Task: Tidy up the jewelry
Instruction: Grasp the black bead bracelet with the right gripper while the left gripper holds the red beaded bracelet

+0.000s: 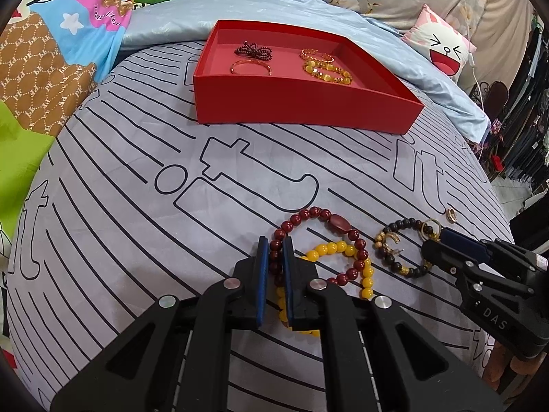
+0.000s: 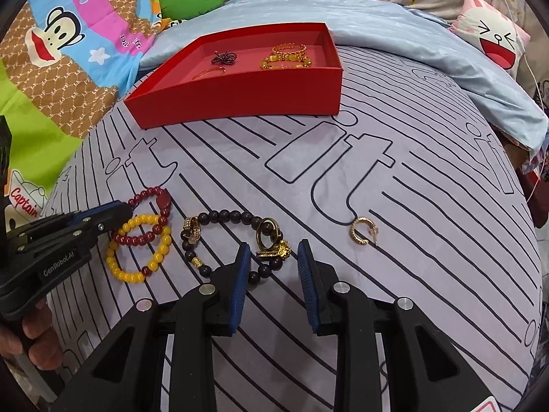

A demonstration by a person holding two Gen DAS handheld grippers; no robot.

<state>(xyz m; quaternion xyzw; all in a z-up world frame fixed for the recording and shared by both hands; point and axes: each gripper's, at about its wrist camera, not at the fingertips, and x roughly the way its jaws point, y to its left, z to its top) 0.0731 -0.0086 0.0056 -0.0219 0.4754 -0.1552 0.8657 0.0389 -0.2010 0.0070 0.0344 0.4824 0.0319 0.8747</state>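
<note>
The left claw [image 1: 275,267] is clenched on the red bracelet [image 1: 346,237], which overlaps the yellow bracelet [image 1: 343,250] on the bed [image 1: 137,206], so lifting may drag both, while the right claw [image 2: 271,257], released, straddles the dark bracelet's [image 2: 223,214] gold charm [image 2: 274,252] and may pinch only that.

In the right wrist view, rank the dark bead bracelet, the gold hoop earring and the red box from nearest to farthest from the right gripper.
1. Dark bead bracelet: its gold charm end lies between the right gripper fingers.
2. Gold hoop earring: on the bedsheet, off to the right.
3. Red box: far back, toward the pillows.
</note>
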